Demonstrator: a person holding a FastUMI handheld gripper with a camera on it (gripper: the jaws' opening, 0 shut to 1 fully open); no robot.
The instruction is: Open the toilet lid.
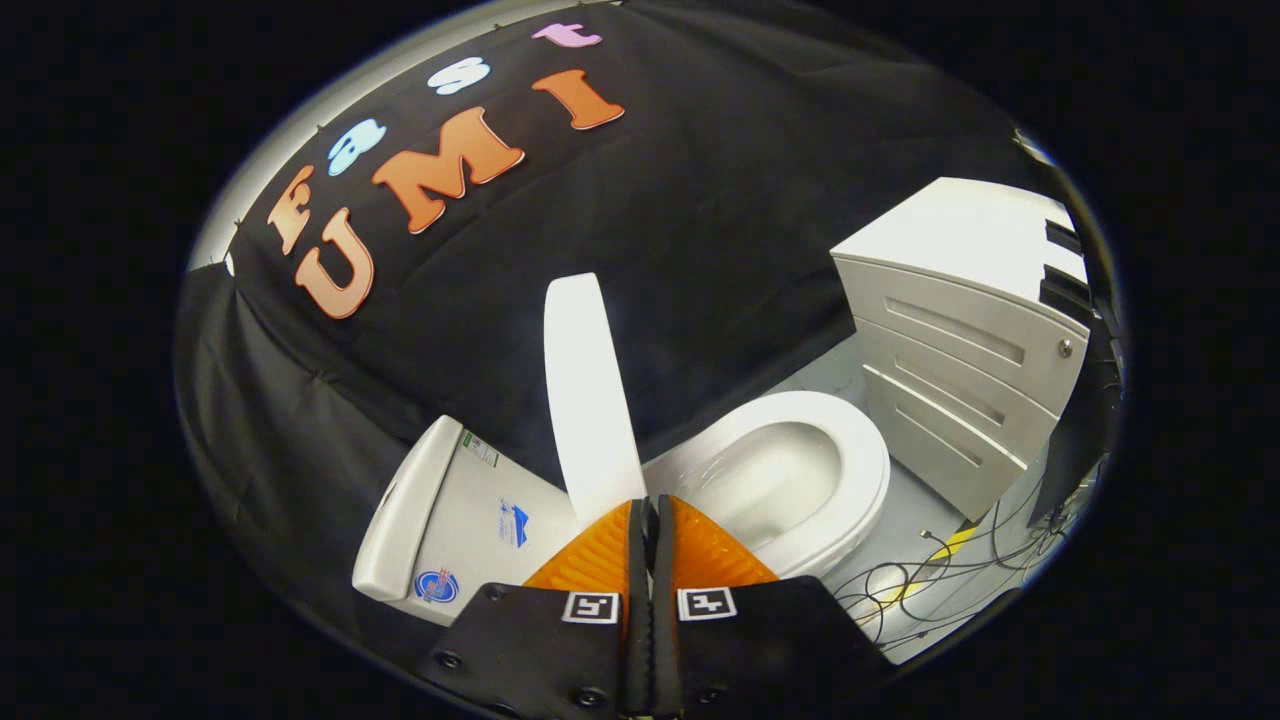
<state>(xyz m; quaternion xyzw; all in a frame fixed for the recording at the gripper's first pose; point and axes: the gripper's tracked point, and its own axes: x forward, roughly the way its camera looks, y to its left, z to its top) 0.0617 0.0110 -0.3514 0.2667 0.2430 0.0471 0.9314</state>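
One toilet (800, 470) stood ahead of the gripper (650, 505), and its one lid (588, 390) was raised on edge, standing nearly upright between the one tank (450, 510) on one side and the open bowl on the other. The gripper's two fingers (600, 555) were pressed close together, with only a thin dark seam between them and nothing pinched there; their tips lay just at the lower edge of the lid, though whether they touched it could not be told. The seat ring lay flat around the bowl, uncovered. The tank carried three stickers on its face (too small to make out). Beyond the bowl stood one pale cabinet (960, 350) with three drawer fronts, well apart from the fingers. Several thin cables (950, 565) were strewn on the grey floor (905, 500) between the toilet and the cabinet
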